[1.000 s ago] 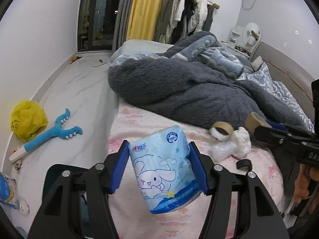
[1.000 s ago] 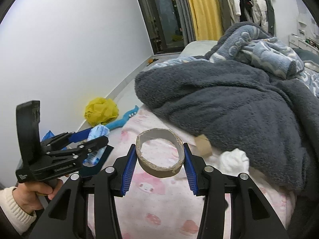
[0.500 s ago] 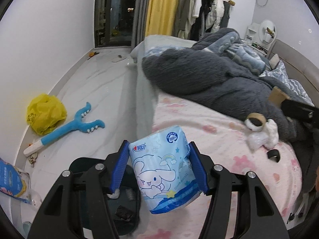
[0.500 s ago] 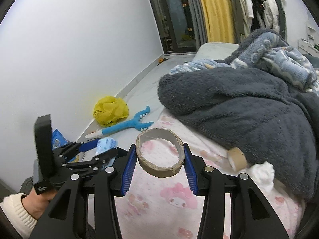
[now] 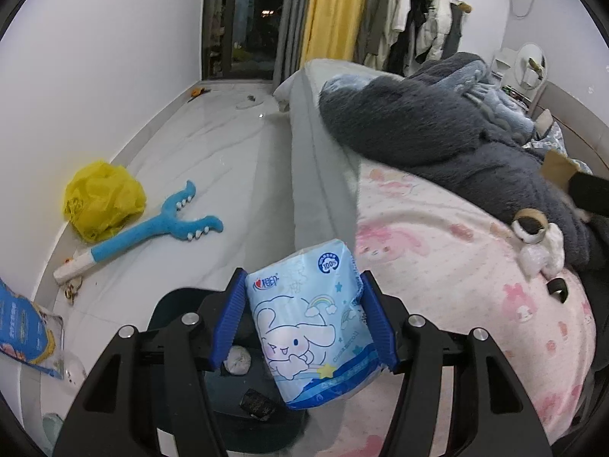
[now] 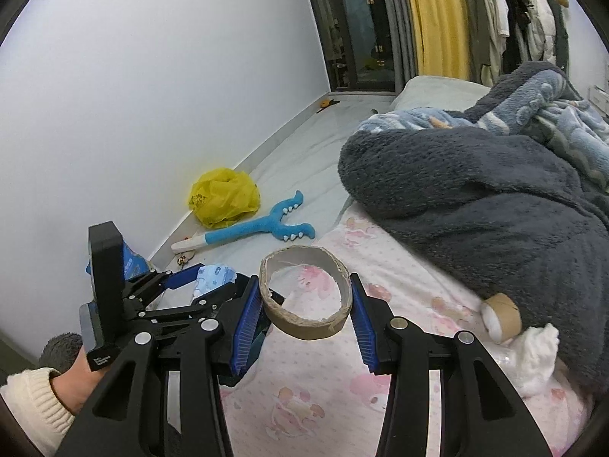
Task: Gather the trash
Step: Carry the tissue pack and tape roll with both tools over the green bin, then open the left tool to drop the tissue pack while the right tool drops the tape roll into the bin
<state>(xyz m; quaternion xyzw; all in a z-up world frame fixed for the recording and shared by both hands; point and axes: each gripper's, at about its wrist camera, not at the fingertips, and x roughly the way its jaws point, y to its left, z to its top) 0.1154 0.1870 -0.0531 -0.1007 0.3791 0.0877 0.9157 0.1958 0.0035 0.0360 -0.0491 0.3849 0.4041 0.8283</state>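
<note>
Both grippers loaded over the bed edge
Left gripper clamps a blue tissue pack above a dark bin (crumpled paper inside); right gripper clamps a cardboard tape ring over the pink sheet.

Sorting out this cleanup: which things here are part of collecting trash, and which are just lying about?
Part of the job:
- tissue pack in left tongs
- cardboard ring in right tongs
- dark bin
- white wad on bed

Lying about:
- grey blanket
- blue plush toy
- hanging clothes
</note>
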